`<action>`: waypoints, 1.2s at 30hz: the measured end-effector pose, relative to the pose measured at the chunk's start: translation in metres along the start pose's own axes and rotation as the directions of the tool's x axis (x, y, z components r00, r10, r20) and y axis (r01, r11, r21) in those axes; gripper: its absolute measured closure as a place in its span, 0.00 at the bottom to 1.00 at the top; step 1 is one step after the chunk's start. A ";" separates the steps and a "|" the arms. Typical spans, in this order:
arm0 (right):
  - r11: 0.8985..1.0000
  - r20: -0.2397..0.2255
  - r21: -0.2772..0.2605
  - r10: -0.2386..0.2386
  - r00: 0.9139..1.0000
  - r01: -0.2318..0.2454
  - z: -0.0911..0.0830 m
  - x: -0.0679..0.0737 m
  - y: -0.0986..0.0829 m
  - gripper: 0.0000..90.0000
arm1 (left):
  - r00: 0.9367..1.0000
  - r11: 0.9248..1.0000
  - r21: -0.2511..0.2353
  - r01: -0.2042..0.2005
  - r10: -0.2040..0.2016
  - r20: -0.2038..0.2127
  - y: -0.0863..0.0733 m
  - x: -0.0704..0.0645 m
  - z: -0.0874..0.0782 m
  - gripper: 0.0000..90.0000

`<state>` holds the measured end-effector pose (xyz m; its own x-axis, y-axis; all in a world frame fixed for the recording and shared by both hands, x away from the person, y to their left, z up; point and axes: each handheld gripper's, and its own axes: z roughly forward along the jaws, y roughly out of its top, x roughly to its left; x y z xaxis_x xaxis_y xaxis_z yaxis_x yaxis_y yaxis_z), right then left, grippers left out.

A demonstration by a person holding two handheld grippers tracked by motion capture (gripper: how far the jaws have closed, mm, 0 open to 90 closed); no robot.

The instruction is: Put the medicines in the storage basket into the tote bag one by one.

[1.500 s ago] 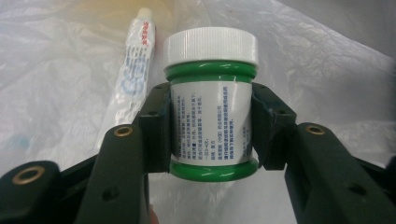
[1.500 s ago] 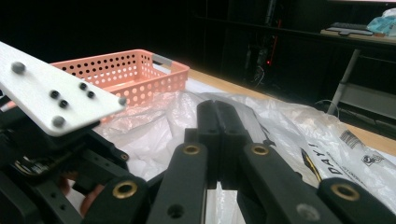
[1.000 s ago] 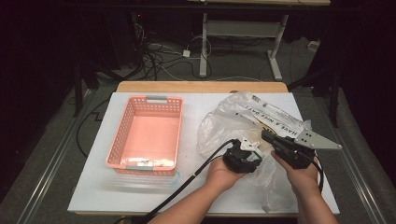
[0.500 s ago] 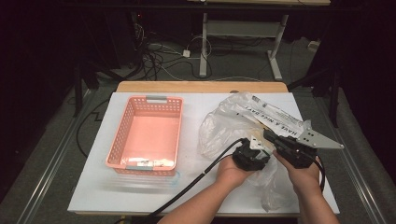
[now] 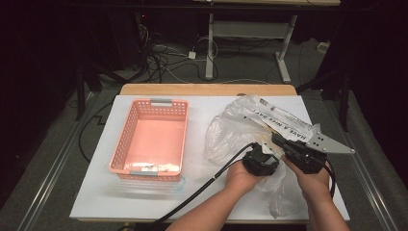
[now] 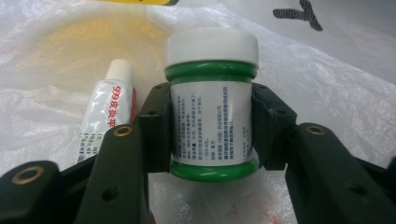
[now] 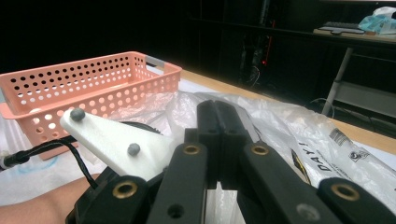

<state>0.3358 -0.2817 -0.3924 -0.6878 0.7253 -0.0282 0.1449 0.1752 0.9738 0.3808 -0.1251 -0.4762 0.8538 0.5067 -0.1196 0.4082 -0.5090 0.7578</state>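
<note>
A green jar [image 6: 211, 116] with a white lid and a white printed label sits between the pads of my left gripper [image 6: 210, 98], which is shut on its body. It rests on the clear plastic bag [image 5: 240, 127] at the table's right. Next to the jar a white tube [image 6: 105, 116] with red lettering lies on the bag. In the high view my left gripper [image 5: 263, 155] is at the bag's near edge, close beside my right gripper [image 5: 278, 140]. My right gripper [image 7: 219, 109] has its jaws pressed together, apparently pinching the bag's film [image 7: 299, 140].
A pink perforated basket [image 5: 124, 139] stands on the left of the white table [image 5: 197, 144], with small white items at its near end. The basket [image 7: 84, 84] lies beyond the left gripper's white plate [image 7: 112, 140]. Dark floor with cables and a desk frame lies behind the table.
My left gripper has shifted a little to the right, closer to the right gripper at the bag. The right gripper and the bag have stayed about where they were.
</note>
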 end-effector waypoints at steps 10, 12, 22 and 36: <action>1.000 0.000 -0.001 -0.002 1.000 0.002 0.000 0.000 0.000 1.00 | 1.000 1.000 -0.002 0.021 -0.021 0.003 0.001 -0.001 0.003 0.56; 1.000 0.001 -0.002 0.000 1.000 0.000 0.000 0.000 0.000 1.00 | 1.000 1.000 0.000 0.014 -0.014 0.013 0.001 0.000 0.002 0.54; 1.000 0.001 -0.003 0.004 1.000 -0.004 -0.001 -0.001 0.000 1.00 | 0.998 1.000 0.000 -0.003 0.003 0.060 -0.004 0.001 -0.012 0.45; 1.000 -0.002 0.001 -0.003 1.000 0.003 0.000 0.001 0.000 1.00 | 0.996 0.998 -0.066 0.016 -0.010 0.089 -0.029 -0.008 -0.058 0.28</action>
<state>0.3356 -0.2810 -0.3923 -0.6895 0.7236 -0.0306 0.1438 0.1782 0.9734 0.3436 -0.0739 -0.4595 0.8752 0.4476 -0.1838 0.3994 -0.4539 0.7965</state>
